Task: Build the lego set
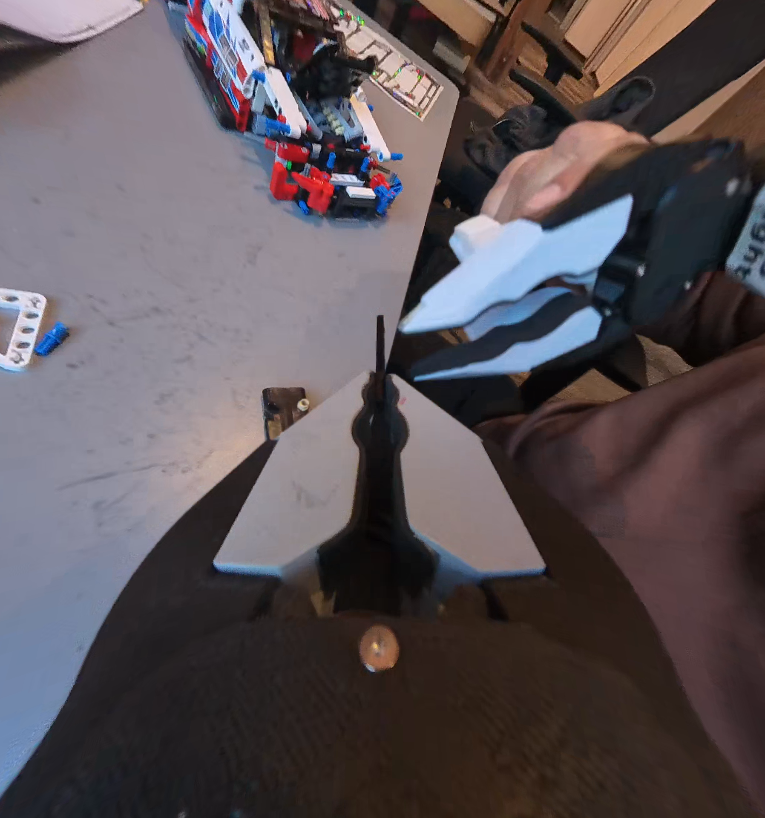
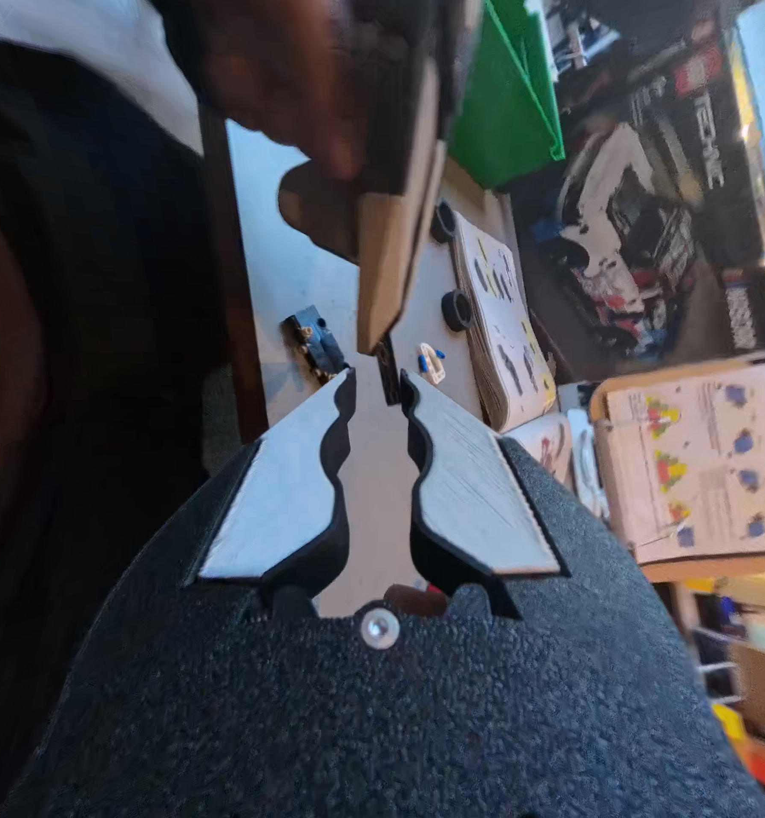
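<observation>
My left gripper [image 1: 380,383] is shut on a thin black lego beam [image 1: 380,341] that sticks out past its tips, held above the grey table's edge. My right gripper [image 2: 377,376] is open and empty. In the right wrist view the black beam [image 2: 388,376] hangs from the left gripper [image 2: 372,345] and sits between my open right fingertips, close to the right one. In the left wrist view the right gripper [image 1: 409,352] is just right of the beam, not touching it. The partly built red, white and blue lego model [image 1: 310,133] stands far back on the table.
On the grey table [image 1: 150,221] lie a white frame piece [image 1: 9,327], a blue pin [image 1: 51,338] and a small black part [image 1: 283,409]. The right wrist view shows two black wheels [image 2: 456,310], an instruction booklet [image 2: 496,318], a green bin [image 2: 504,97] and cardboard boxes [image 2: 690,464]. Less than 4 cm separates the two grippers' tips.
</observation>
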A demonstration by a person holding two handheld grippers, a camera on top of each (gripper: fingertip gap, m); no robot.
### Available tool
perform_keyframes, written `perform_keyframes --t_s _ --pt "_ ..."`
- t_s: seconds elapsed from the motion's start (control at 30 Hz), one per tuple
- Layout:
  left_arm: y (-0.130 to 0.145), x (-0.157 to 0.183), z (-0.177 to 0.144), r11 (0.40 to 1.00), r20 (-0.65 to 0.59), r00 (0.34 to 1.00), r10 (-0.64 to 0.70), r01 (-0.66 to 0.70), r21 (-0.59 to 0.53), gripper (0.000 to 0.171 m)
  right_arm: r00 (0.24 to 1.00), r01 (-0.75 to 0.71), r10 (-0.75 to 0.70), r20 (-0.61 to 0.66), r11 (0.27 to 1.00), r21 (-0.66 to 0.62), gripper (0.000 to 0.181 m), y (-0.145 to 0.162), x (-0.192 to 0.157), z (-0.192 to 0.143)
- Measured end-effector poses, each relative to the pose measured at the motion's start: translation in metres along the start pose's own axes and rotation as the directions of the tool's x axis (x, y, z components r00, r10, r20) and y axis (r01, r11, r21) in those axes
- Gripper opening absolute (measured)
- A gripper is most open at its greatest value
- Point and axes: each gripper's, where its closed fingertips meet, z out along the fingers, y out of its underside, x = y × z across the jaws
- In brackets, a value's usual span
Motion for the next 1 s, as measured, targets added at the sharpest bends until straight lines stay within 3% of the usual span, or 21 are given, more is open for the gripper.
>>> perform_keyframes --t_s 0.07,0.7,0.93,1.0 --pt "0.002 -0.003 0.000 1.000 0.014 1.000 -0.021 0.021 -0.013 0.001 0.998 0.067 -0.067 -0.016 0.998 -0.017 0.017 -0.003 -0.005 0.007" --pt "0.024 0.004 0.002 0.990 -0.068 0.993 -0.101 0.093 -0.104 0.001 0.985 0.171 -0.170 0.007 0.984 -0.050 0.008 -0.003 -0.019 0.017" --pt "0.024 0.005 -0.001 0.992 -0.080 0.992 -0.094 0.086 -0.096 0.001 0.997 0.069 -0.069 0.031 0.998 -0.011 0.008 -0.005 -0.020 0.017" --pt "0.022 0.007 -0.001 0.993 -0.089 0.992 -0.084 0.077 -0.084 0.008 0.998 0.031 -0.030 0.046 1.000 -0.007 0.008 -0.003 -0.020 0.017"
